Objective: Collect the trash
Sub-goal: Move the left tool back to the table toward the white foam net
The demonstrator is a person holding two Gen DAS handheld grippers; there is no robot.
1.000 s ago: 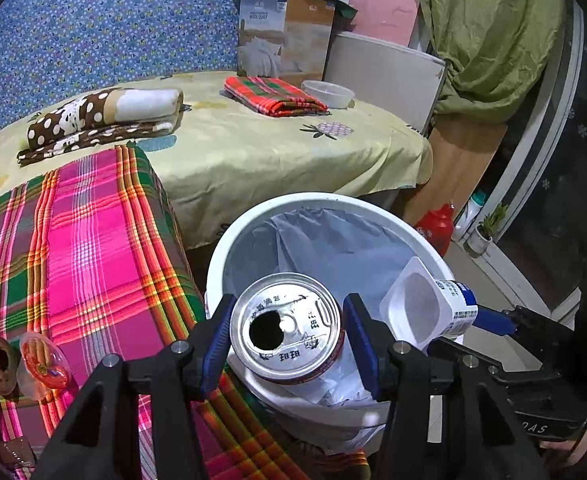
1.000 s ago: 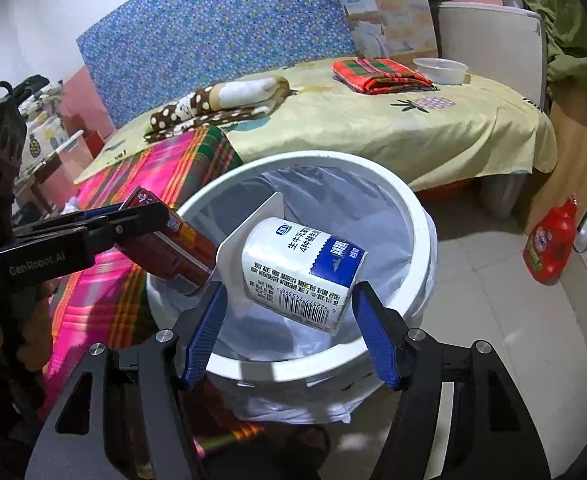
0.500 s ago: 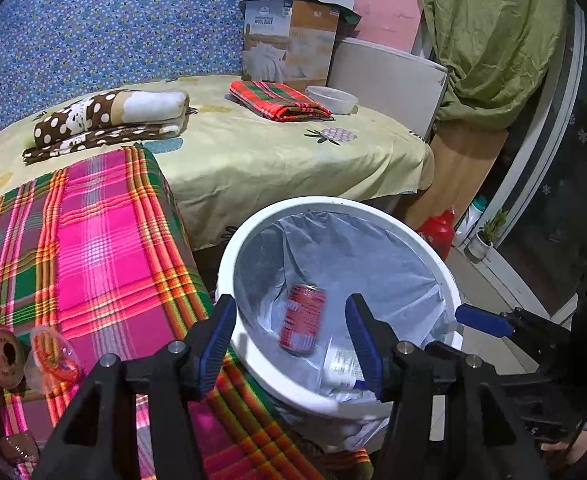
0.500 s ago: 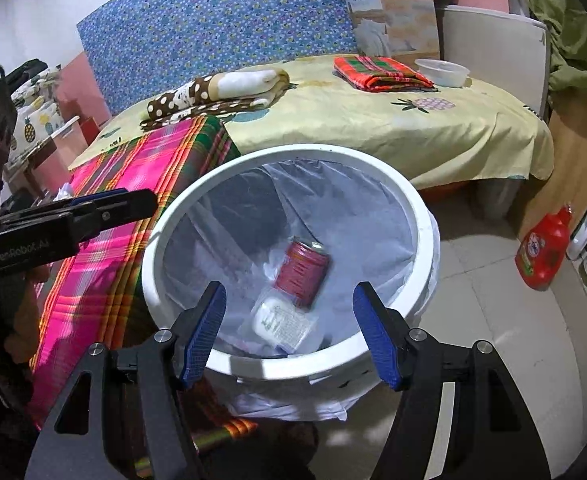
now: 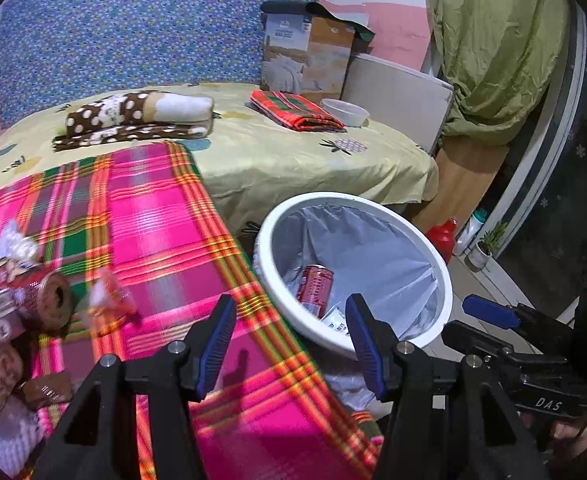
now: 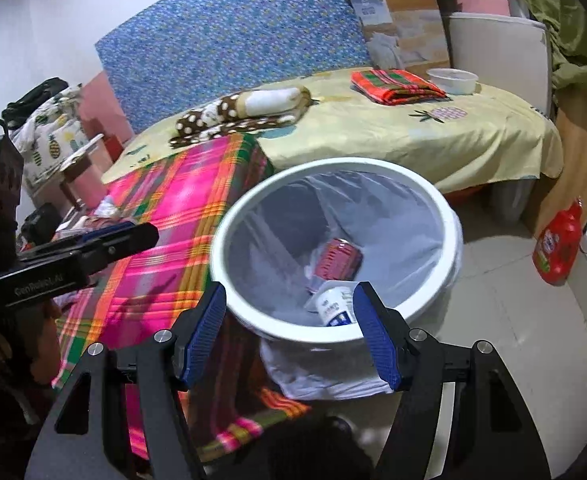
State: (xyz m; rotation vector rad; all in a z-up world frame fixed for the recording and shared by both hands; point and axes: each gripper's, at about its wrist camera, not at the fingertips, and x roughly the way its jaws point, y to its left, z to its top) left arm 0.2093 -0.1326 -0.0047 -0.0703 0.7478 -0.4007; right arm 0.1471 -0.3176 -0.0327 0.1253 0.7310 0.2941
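Trash bin (image 6: 451, 216) beside plaid table edge (image 5: 229, 248), both grippers empty, spread.

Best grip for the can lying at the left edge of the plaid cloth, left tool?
Take the can across its round body. It lies on its side with the open end facing right, so bring the open left tool down from above, fingers straddling the sides. Blur hides finer detail.

The bed (image 5: 277, 160) wears a yellow pineapple-print sheet (image 6: 433, 136). On it, a pink plaid cloth (image 5: 153, 232) covers the seven o'clock side, carrying a red can (image 5: 33, 292) and wrappers (image 5: 109, 300). A dotted brown blanket (image 5: 133, 120) lies at eleven, a folded red plaid cloth (image 5: 297, 110) and white bowl (image 5: 345, 112) at one.

The tiled floor (image 6: 525, 320) bears the white bin (image 6: 449, 216) and, at three o'clock, a red detergent bottle (image 6: 557, 244).
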